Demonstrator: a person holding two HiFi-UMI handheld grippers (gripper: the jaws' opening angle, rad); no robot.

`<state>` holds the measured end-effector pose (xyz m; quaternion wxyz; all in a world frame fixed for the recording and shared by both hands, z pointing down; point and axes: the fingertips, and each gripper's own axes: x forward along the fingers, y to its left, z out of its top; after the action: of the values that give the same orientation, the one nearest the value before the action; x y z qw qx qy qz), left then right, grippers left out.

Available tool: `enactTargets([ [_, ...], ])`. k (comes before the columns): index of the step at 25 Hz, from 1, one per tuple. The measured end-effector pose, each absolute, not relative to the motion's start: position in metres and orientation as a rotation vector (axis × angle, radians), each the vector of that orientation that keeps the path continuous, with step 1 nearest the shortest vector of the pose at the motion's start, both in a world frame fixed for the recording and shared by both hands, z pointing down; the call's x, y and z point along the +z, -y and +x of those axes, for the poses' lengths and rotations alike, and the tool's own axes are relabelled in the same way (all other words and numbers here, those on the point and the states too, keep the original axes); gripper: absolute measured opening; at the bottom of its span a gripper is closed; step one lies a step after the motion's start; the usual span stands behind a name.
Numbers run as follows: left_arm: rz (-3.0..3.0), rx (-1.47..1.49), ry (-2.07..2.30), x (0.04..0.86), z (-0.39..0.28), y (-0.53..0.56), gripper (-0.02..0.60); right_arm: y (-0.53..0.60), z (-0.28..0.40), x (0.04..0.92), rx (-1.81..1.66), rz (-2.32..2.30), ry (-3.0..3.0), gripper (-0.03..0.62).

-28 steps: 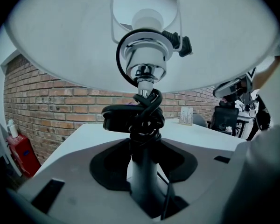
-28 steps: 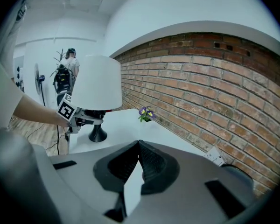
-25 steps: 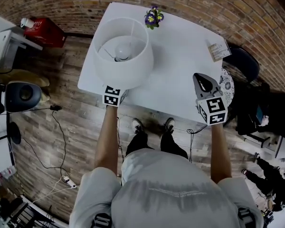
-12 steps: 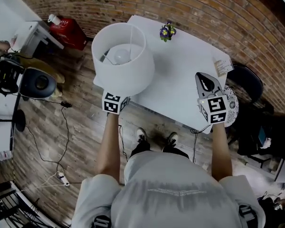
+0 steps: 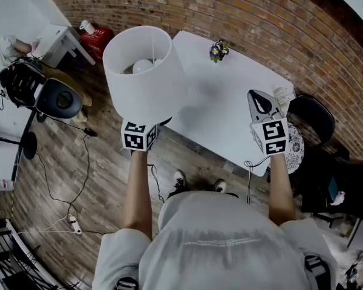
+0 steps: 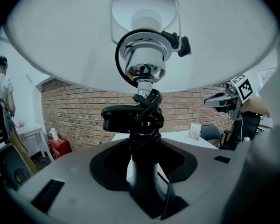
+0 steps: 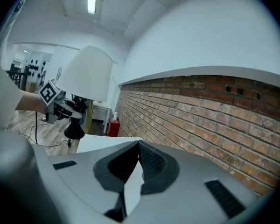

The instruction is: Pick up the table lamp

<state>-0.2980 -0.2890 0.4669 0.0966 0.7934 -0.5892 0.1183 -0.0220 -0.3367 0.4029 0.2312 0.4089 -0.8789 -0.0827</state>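
The table lamp has a white drum shade [image 5: 142, 71] with a bulb inside, and a black stem wrapped in cord [image 6: 141, 120]. It hangs in the air past the left edge of the white table [image 5: 230, 113]. My left gripper [image 5: 142, 128] is shut on the stem under the shade, and the stem stands between its jaws [image 6: 142, 181]. In the right gripper view the lamp [image 7: 86, 73] and its black base [image 7: 75, 132] show off the table. My right gripper [image 5: 258, 96] is shut and empty [image 7: 137, 157] above the table's right end.
A small pot of purple flowers [image 5: 216, 51] and a paper card [image 5: 282, 93] sit on the table by the brick wall. A black chair [image 5: 311, 116] stands at the right. A red container [image 5: 97, 36], a round black device [image 5: 60, 101] and floor cables [image 5: 78, 180] lie left.
The left gripper has carried the lamp up and leftward, from above the table's left part to beyond its edge over the floor. The right gripper has kept its place, shut.
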Motion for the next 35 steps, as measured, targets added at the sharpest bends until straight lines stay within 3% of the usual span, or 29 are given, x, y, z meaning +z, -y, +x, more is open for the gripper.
enactTargets([
  [35,2.327,0.296,1.921,0.382,-0.305,0.216,0.163,0.316,-0.074,0.360,-0.322,0.970,2.584,0.002],
])
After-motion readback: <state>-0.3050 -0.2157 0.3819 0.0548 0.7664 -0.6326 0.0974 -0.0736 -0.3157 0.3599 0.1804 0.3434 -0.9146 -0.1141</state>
